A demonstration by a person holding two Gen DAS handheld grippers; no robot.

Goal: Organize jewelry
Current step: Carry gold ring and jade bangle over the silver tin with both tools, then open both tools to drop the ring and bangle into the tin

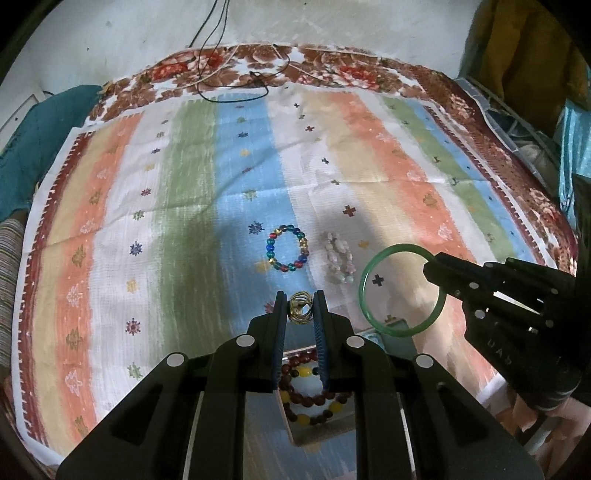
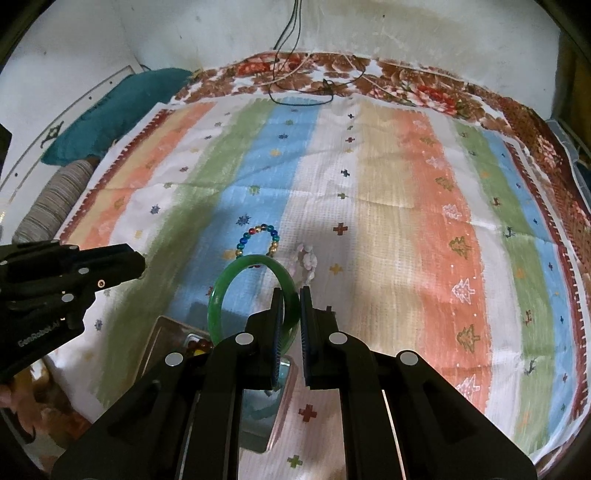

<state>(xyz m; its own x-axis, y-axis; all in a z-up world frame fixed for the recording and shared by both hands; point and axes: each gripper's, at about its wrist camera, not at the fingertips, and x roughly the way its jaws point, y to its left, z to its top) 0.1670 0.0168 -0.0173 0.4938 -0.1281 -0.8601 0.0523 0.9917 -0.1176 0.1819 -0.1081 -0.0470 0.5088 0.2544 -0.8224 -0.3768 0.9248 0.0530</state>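
A striped cloth (image 1: 184, 177) in orange, green, blue, cream and white bands, dotted with small motifs, covers the surface. Under it lies a brown floral blanket (image 1: 332, 70) that shows along the far and right edges. Behind stands a stained white wall (image 2: 406, 33), with thin dark cords (image 1: 214, 33) hanging down onto the blanket. A teal cushion (image 2: 122, 107) sits at the left, beside what may be a grey striped bolster (image 2: 55, 199).

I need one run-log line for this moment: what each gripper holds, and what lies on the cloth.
left gripper: gold ring | right gripper: green bangle | cloth: colourful bead bracelet, pale bracelet
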